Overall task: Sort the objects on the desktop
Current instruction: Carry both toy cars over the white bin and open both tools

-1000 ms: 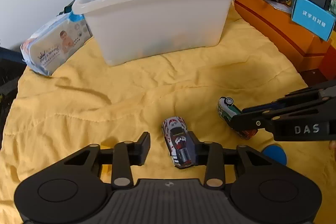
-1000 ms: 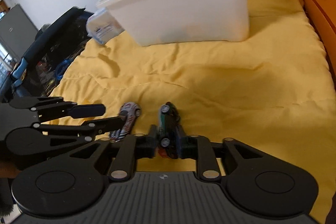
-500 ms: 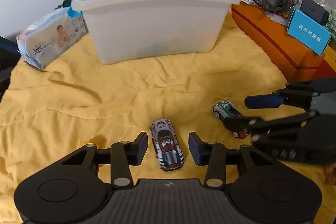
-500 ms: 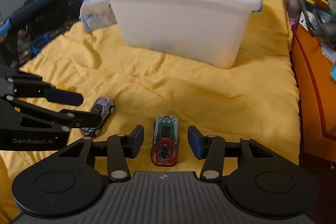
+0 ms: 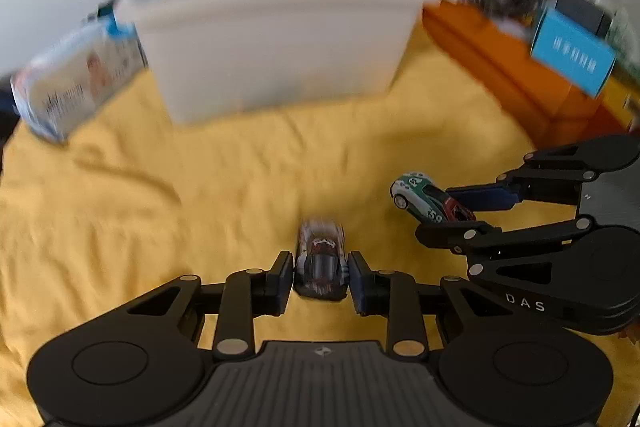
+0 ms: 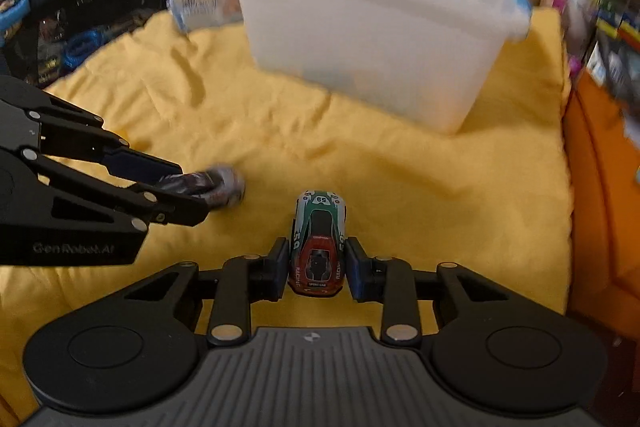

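My left gripper (image 5: 320, 275) has a silver toy car with red and black markings (image 5: 320, 259) between its closing jaws, and both pads touch the car's sides. My right gripper (image 6: 318, 267) is closing the same way on a green and red race car (image 6: 320, 227), pads against its flanks. Both cars are low on the yellow cloth (image 6: 420, 187). Each gripper shows in the other's view: the right gripper (image 5: 444, 213) with the green car (image 5: 416, 193), the left gripper (image 6: 188, 189) with the silver car (image 6: 224, 183). A white plastic bin (image 5: 272, 39) (image 6: 368, 27) stands behind.
A pack of wipes (image 5: 68, 91) leans at the bin's left side. An orange cabinet (image 5: 512, 67) with a blue box (image 5: 572, 55) and clutter runs along the right. A black bag (image 6: 80, 7) lies off the cloth's left edge.
Both grippers stood wide around their cars half a second ago and have now closed onto them. The right gripper's view has rolled level since a second ago. The left view is now blurred.
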The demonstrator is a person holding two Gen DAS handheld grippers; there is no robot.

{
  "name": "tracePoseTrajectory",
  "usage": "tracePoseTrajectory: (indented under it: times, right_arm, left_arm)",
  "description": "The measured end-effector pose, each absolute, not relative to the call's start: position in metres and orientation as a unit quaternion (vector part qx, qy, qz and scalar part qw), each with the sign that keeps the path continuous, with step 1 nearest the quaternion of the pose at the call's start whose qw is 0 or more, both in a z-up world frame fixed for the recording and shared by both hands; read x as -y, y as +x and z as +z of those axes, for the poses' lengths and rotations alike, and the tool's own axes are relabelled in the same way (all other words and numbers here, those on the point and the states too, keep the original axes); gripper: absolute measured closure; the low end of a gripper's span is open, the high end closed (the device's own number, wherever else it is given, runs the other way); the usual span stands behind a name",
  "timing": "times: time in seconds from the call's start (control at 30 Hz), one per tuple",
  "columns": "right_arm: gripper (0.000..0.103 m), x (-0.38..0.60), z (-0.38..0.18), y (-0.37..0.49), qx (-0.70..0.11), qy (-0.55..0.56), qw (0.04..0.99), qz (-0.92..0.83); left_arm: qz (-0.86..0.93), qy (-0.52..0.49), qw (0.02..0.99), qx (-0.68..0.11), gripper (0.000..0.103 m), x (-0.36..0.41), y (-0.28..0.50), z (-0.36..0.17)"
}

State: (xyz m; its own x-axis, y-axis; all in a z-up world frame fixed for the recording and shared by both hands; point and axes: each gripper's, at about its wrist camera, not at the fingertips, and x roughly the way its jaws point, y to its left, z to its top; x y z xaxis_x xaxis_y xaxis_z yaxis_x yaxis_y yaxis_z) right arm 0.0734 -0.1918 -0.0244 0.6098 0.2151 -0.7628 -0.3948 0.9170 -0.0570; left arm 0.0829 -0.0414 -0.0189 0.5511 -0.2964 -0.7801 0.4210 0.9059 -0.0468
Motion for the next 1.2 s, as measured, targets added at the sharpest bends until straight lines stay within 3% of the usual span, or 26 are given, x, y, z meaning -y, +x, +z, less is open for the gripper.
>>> tracePoseTrajectory:
  times: [0.43,0.83,0.87,0.93,1.03,1.17,1.2]
  right_arm:
    - [0.07,0.205,0.106,0.13,-0.256,-0.109,0.95,0.141]
    - [0.069,0.197,0.091,0.203,-0.291,-0.097,0.946,0.102]
    - [0.065,0.197,0.087,0.207,-0.298,-0.099,0.945,0.097]
    - [0.058,0.196,0.083,0.209,-0.305,-0.1,0.943,0.094]
    - [0.056,0.196,0.085,0.2,-0.297,-0.103,0.945,0.093]
    - [0.047,0.198,0.095,0.182,-0.277,-0.102,0.95,0.1]
    - [0.045,0.198,0.098,0.175,-0.271,-0.104,0.951,0.104]
  left_arm:
    - [-0.2,0.08,0.944,-0.248,0.07,0.041,0.152,0.121]
    - [-0.167,0.081,0.942,-0.279,0.07,0.055,0.235,0.095]
    - [-0.164,0.081,0.941,-0.285,0.069,0.053,0.237,0.09]
    - [-0.162,0.083,0.938,-0.294,0.057,0.054,0.239,0.086]
    - [-0.163,0.083,0.941,-0.286,0.041,0.049,0.233,0.088]
    - [-0.159,0.088,0.943,-0.278,0.037,0.037,0.218,0.099]
    - [-0.156,0.092,0.944,-0.277,0.032,0.033,0.211,0.101]
